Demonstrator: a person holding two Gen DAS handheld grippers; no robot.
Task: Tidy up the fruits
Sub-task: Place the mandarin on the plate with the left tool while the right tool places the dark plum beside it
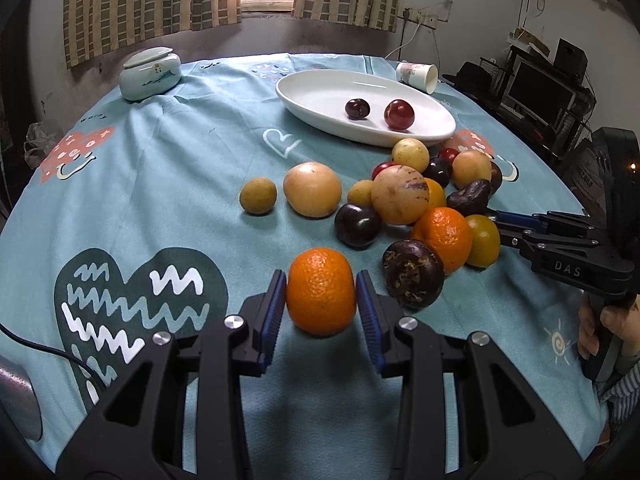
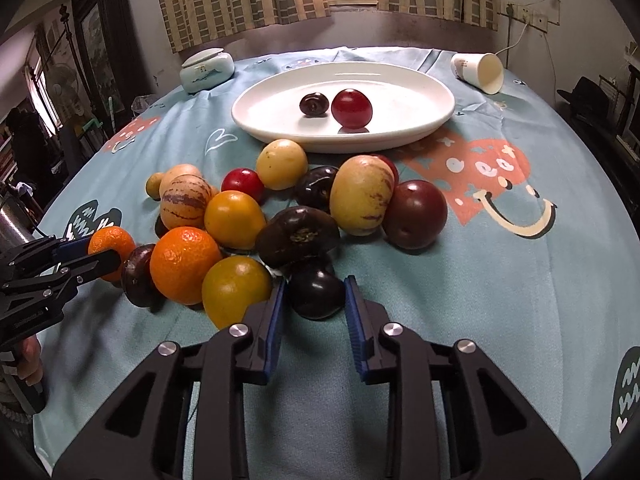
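In the left wrist view the left gripper [image 1: 321, 294] is clamped on an orange [image 1: 321, 292] at 6 o'clock, both blue pads flat against its sides. In the right wrist view the right gripper [image 2: 316, 296] has closed on a dark plum [image 2: 316, 294], also at 6 o'clock, at the near edge of the fruit pile [image 2: 280, 208].

Both fruits look gripped across the middle, which is right for a lift. The plum touches a yellow fruit [image 2: 236, 290] at its 9 o'clock and sits under a dark, lumpy fruit [image 2: 298, 236] at 12, so raising it straight up before carrying should keep the neighbours from rolling. The plate [image 2: 420, 92], far at 12 o'clock, already holds two plums [image 2: 352, 108] and seems the likely goal for this one; where the orange belongs I cannot tell.

The plum's far side is hidden by the pile. The orange's shadow suggests it may be slightly off the cloth [image 1: 168, 168], though that is unclear.
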